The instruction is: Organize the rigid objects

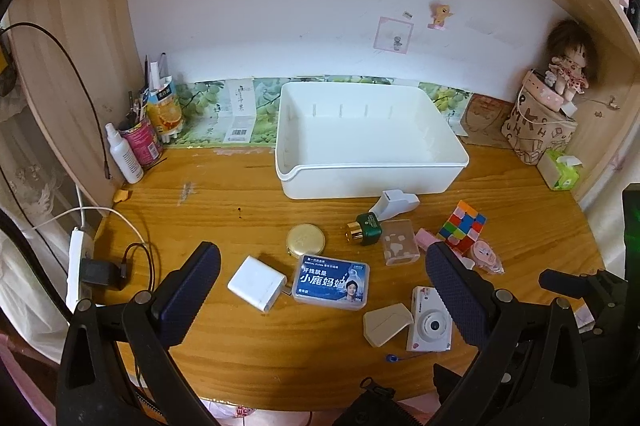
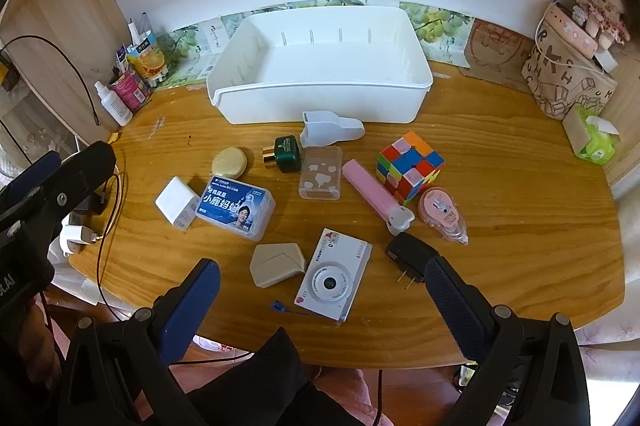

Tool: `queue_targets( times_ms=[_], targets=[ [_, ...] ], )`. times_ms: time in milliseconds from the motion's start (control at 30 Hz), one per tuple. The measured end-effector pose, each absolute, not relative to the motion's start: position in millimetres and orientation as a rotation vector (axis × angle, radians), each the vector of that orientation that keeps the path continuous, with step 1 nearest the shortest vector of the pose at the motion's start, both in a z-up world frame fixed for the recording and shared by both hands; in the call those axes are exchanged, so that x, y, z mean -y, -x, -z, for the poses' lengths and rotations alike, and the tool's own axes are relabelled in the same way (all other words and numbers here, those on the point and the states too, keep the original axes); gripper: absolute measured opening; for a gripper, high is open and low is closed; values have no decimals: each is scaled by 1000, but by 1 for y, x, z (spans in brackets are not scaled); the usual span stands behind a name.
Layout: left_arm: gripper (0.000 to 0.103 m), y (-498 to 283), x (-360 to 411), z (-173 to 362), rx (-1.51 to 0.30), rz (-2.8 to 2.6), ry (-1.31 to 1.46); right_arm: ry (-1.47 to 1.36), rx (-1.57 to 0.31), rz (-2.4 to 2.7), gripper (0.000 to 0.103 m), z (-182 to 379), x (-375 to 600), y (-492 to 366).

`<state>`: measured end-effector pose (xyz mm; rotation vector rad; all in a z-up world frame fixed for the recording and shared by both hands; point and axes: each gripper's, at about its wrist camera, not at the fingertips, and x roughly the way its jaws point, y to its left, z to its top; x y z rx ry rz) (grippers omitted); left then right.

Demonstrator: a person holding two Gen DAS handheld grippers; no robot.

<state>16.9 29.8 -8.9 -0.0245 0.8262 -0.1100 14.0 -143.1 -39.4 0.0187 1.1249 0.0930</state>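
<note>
An empty white bin stands at the back of the wooden desk. In front of it lie several small objects: a blue floss box, a white charger cube, a white camera, a beige wedge case, a green bottle, a colour cube, a gold compact and a black plug. My left gripper hangs open above the floss box. My right gripper is open over the camera, holding nothing.
Bottles and a pen cup crowd the back left corner. A patterned bag with a doll and a tissue pack sit at the right. A power strip with cables lies off the left edge. Wooden side walls enclose the desk.
</note>
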Motion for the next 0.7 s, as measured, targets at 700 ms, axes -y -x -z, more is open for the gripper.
queue_targets(
  times_ms=[700],
  targets=[
    [102,-9,-35,24,-918,203,23,-43,-1180,-40,100,48,128,17]
  ],
)
